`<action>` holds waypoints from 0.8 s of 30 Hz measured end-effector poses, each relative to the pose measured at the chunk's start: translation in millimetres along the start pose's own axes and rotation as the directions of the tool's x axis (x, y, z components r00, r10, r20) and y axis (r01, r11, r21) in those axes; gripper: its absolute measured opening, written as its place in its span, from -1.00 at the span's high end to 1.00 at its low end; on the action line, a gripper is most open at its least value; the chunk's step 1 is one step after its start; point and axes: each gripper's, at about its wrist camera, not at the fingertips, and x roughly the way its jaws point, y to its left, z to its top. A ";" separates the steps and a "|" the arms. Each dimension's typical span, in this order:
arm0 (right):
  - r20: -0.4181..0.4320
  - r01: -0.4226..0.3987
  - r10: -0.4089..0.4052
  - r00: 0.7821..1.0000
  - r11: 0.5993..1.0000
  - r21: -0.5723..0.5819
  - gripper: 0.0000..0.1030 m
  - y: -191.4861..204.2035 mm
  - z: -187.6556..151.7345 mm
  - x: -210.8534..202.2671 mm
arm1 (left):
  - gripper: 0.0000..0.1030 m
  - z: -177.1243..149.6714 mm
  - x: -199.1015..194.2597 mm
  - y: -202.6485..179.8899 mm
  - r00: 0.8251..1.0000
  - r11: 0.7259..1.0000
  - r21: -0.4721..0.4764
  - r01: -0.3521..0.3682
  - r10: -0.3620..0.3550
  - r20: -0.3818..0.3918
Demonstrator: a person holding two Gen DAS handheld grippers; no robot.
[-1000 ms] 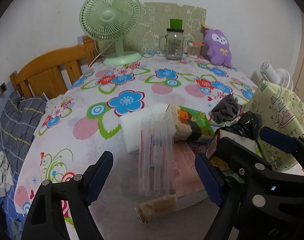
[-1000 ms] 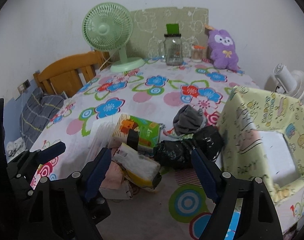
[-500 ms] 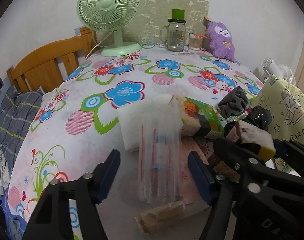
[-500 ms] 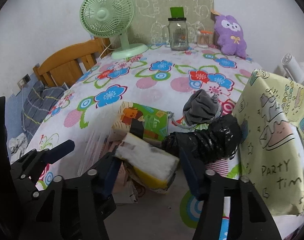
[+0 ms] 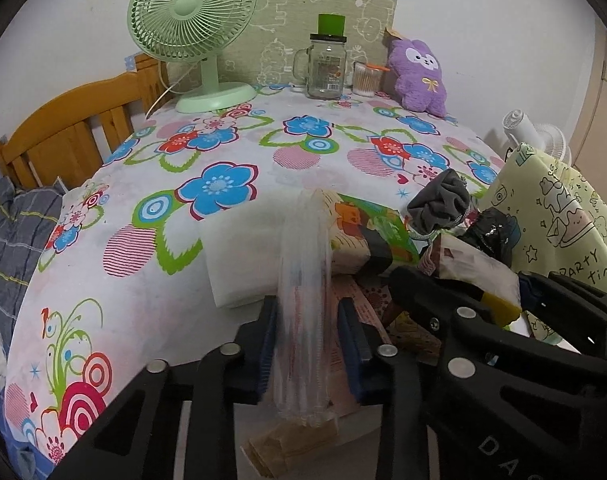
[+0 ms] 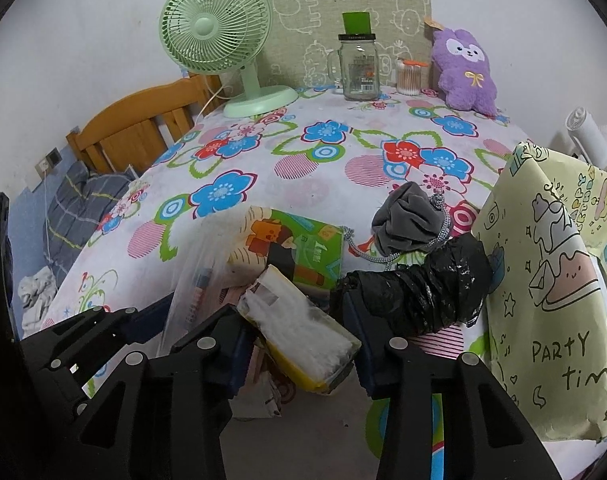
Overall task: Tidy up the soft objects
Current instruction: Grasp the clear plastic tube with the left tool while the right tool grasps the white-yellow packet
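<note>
1. At the near edge of the tabletop point(image 5: 151, 208), under its flowered cloth, lies a heap of soft packs. The left gripper point(image 5: 309, 344) has just been closing, and its jaws are now clamped on a clear plastic sleeve point(image 5: 303, 280) that stands up between the blue pads.
2. Just to its right, the right gripper point(image 6: 299, 344) has likewise just been closing; its jaws now press from both sides on a white-and-yellow pack point(image 6: 303, 328) that lies tilted across the heap.
3. Crowding these two: a white foam block point(image 5: 239, 256) touching the sleeve's left side, a green printed pack point(image 6: 303, 248) behind, and pink printed paper point(image 5: 367, 308) beneath.
4. A crumpled black plastic bag point(image 6: 423, 296) sits against the right gripper's right finger, with a grey drawstring pouch point(image 6: 411, 220) just behind it.
5. At the right edge stands a pale yellow cartoon-printed bin point(image 6: 551, 280), touching the black bag.
6. Along the far edge, well apart from the heap: a green desk fan point(image 5: 193, 20) at the left, a glass mug-jar point(image 5: 327, 68) with a green lid, a small jar of cotton swabs point(image 5: 365, 80), and a purple plush toy point(image 5: 419, 76) at the far right corner.
7. Beyond the left edge, a wooden bed frame point(image 5: 63, 128) and grey checked bedding point(image 5: 11, 240).
</note>
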 end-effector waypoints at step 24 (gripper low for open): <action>0.082 -0.018 0.017 0.997 1.000 0.010 0.13 -6.6 14.6 -40.2 | 0.59 18.2 -38.1 -17.6 0.996 1.000 0.015 -0.023 0.022 0.081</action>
